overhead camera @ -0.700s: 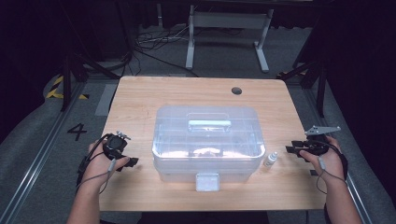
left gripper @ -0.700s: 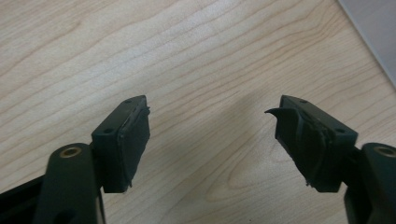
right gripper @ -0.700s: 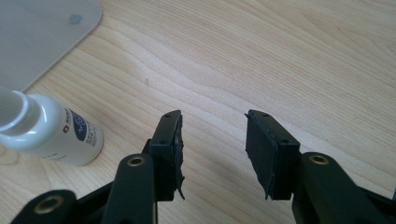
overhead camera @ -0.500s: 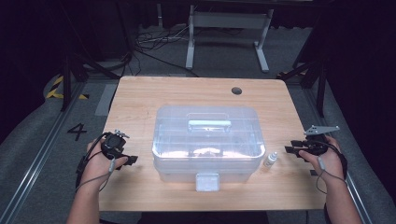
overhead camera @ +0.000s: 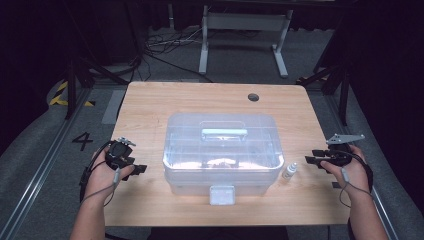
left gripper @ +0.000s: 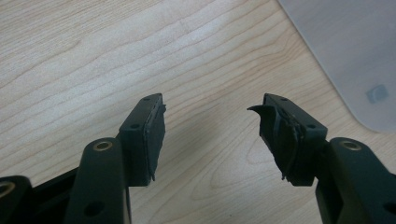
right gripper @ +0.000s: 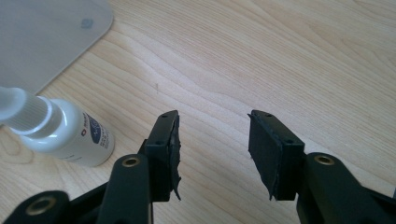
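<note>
Dark room; grey floor (overhead camera: 45, 150), cables (overhead camera: 160, 45), metal stand (overhead camera: 240, 22) behind wooden table (overhead camera: 150, 100).

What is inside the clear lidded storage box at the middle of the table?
Through the frosted lid of the storage box, the high view shows a few pale shapes with a brownish patch near the front. The cloudy plastic blurs them too much to identify. A white handle sits on top.

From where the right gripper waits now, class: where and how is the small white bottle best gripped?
Grip the small white bottle around its round body, below the ribbed cap. It stands upright beside the clear box, with bare table on its outer side. The open right gripper should probably come in level from that side, one jaw on each side of the body.
</note>
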Demonstrator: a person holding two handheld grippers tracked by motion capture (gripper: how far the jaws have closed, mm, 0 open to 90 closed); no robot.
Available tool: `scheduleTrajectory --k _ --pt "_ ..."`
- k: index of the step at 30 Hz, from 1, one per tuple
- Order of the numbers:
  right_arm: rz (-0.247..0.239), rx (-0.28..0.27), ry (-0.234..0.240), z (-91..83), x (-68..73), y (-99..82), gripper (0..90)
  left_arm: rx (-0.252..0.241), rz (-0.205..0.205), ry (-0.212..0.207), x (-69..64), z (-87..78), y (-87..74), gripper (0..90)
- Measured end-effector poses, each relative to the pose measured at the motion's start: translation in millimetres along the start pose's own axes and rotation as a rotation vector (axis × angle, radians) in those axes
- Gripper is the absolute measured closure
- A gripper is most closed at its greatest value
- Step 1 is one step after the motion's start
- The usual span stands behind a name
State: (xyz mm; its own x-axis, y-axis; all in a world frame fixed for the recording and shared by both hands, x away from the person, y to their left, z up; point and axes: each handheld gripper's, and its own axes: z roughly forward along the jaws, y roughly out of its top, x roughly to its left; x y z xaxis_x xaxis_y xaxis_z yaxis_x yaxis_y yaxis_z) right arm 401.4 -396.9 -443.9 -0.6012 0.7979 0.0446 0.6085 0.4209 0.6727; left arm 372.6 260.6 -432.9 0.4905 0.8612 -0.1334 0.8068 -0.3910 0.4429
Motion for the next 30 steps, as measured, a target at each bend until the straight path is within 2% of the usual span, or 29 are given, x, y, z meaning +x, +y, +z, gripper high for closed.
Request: scheduleTrajectory --k 8,15,17,18,20,23,28,30 --pt "-0.009 -0.008 0.005 -4.7 2.8 3.5 53.7 0.003 0.016 -0.009 -0.8 -3.6 0.6 39.5" --pt "-0.008 -0.021 0.009 -9.6 3.4 5.4 53.3 -0.034 0.016 -0.027 -2.3 -12.2 1.8 40.5" --pt "-0.008 -0.022 0.011 -9.9 3.5 5.5 53.2 -0.044 0.029 -0.056 -2.9 -15.0 2.5 45.9" --pt "-0.009 -0.02 0.011 -9.8 3.5 5.5 53.2 -0.05 0.05 -0.069 -2.7 -16.4 3.5 47.1" --pt "-0.006 -0.017 0.011 -9.6 2.9 5.0 53.2 -0.053 0.067 -0.092 -6.5 -21.2 5.2 48.2" --pt "0.002 -0.012 0.01 -10.0 2.7 4.1 53.3 -0.063 0.098 -0.082 -10.7 -29.3 9.2 46.9" --pt "-0.004 -0.021 0.013 -10.2 2.1 5.2 53.2 -0.076 0.097 -0.097 -21.4 -43.2 13.1 46.7" --pt "0.002 -0.022 0.013 -11.0 2.3 5.5 53.2 -0.104 0.109 -0.088 -23.9 -51.4 15.1 44.2"
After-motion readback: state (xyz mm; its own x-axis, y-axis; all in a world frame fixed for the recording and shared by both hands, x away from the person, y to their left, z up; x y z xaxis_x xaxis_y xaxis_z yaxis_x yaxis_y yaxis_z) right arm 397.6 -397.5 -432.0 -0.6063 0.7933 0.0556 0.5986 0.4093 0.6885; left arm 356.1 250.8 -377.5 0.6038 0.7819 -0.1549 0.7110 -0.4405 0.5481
